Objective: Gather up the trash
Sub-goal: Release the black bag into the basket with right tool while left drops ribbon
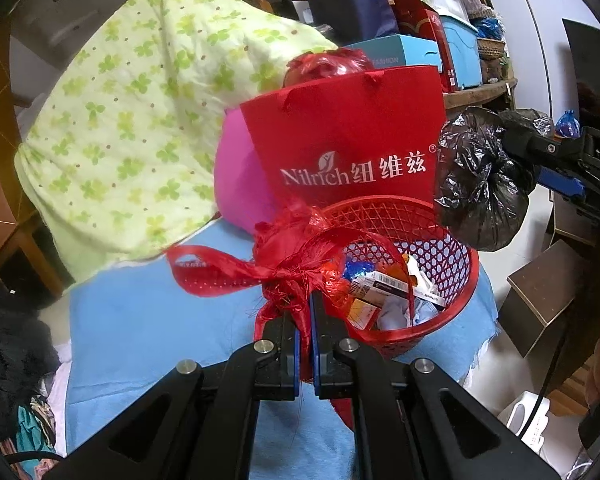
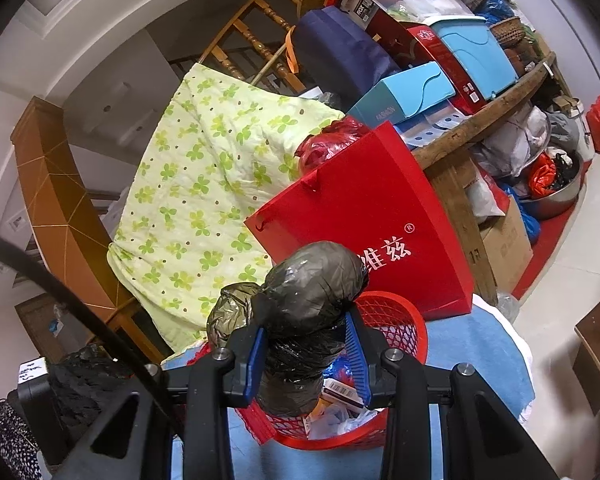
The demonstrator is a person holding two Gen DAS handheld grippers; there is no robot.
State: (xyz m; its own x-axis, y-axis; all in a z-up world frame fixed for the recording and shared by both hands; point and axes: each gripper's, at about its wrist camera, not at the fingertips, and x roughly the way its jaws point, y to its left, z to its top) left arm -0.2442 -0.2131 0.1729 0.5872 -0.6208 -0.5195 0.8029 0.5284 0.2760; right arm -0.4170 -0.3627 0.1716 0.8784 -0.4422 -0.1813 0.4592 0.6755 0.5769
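While the left gripper (image 1: 306, 308) points down toward the basket, its blue-padded jaws are pressed together on the twisted neck of a red plastic bag (image 1: 292, 264), which bunches just above the fingertips. One loop handle of that bag trails out toward 9 o'clock over the blue cloth (image 1: 140, 320). A second loop arcs toward 2 o'clock across the mouth of the red mesh basket (image 1: 440, 240).

The basket stands on the blue cloth at the 3 o'clock side of the gripper tips. It holds mixed trash (image 1: 388, 296): small cartons with barcodes, crumpled white paper and a blue wrapper.

The right gripper (image 2: 306, 356) is clamped on a black plastic bag (image 2: 316, 280). Both blue pads (image 2: 256, 364) press into the bundle's sides, and the knotted bulb of the bag stands up past the fingertips toward 12 o'clock. In the right wrist view the bag sits directly over the near rim of the basket. In the left wrist view the same bag hangs at 2 o'clock, above the basket's far right rim.

A red paper gift bag (image 1: 348, 136) with white lettering stands upright behind the basket at 12 o'clock. A green clover-print quilt (image 1: 140, 112) lies at 10 o'clock, beside a pink item (image 1: 236, 184) whose nature cannot be told
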